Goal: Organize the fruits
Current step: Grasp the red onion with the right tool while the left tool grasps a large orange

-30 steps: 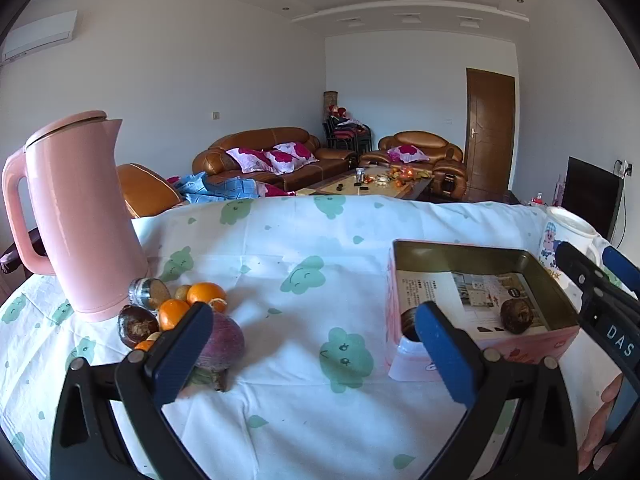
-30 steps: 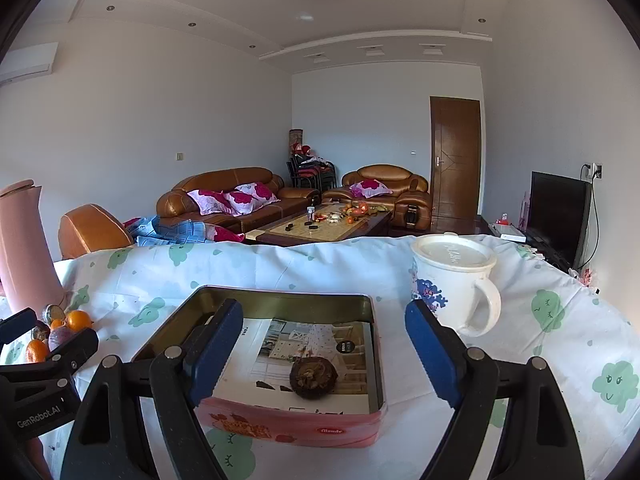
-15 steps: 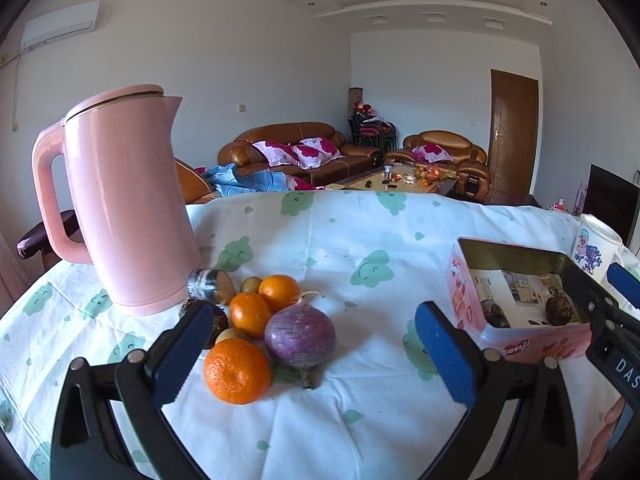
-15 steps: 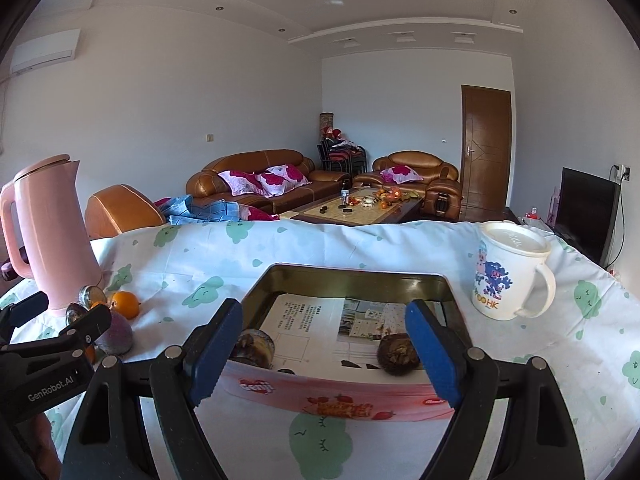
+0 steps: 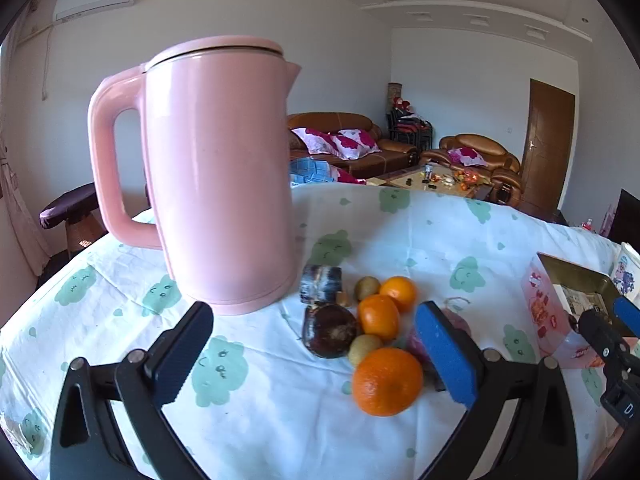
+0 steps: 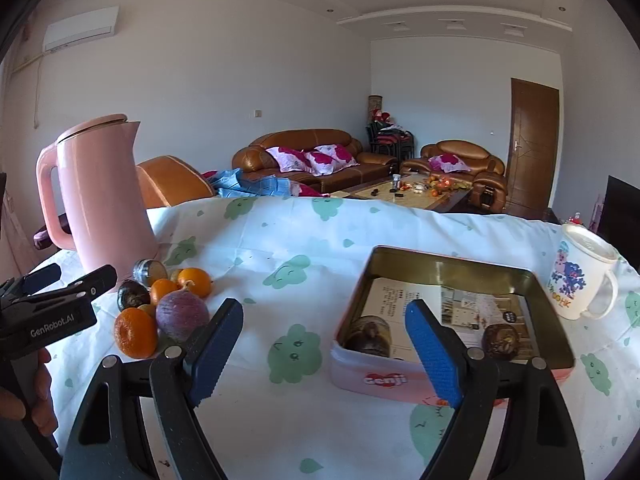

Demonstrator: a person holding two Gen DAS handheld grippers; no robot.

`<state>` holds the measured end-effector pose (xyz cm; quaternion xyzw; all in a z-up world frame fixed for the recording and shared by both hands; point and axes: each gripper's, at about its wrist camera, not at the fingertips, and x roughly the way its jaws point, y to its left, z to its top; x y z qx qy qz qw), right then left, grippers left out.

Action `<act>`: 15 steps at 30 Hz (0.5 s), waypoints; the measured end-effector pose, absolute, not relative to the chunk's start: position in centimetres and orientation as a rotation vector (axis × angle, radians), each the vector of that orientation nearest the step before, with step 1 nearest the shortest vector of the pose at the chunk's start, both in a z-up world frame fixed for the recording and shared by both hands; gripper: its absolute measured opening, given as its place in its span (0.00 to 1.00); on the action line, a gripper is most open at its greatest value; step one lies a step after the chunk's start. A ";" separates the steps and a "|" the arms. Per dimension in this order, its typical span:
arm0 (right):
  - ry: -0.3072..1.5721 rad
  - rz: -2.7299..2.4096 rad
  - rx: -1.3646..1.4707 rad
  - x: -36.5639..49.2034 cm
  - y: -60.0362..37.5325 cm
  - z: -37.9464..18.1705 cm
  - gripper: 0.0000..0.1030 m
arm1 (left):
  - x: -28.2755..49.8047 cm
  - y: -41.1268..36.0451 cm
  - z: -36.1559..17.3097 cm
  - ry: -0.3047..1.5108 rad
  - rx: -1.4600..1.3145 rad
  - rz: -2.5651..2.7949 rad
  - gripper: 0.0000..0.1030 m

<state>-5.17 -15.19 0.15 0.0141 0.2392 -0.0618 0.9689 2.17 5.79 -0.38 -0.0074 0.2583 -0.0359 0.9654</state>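
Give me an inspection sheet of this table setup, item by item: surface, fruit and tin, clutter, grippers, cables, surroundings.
Surface: tablecloth, white with green cloud prints, wrinkled.
Job's things: fruit pile beside the kettle: oranges, small green fruits, dark round fruits, a purple one. Tin lined with printed paper holds two dark fruits.
Clutter: pink kettle upright, lid shut; lidded cartoon mug right of the tin.
Grippers: left gripper open, empty, near the pile; right gripper open, empty, before the tin.
Cables: a thin cord on the wall under the air conditioner.
Surroundings: brown sofas, coffee table, wooden door.
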 end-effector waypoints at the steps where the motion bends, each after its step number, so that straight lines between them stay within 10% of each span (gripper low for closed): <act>1: 0.498 -0.106 0.025 -4.7 -14.7 0.0 0.82 | 2.4 6.4 -0.4 0.524 -0.018 -0.055 1.00; 15: 0.687 0.075 0.046 2.2 -8.6 -2.2 0.82 | 3.7 9.6 -0.7 0.561 -0.032 0.041 1.00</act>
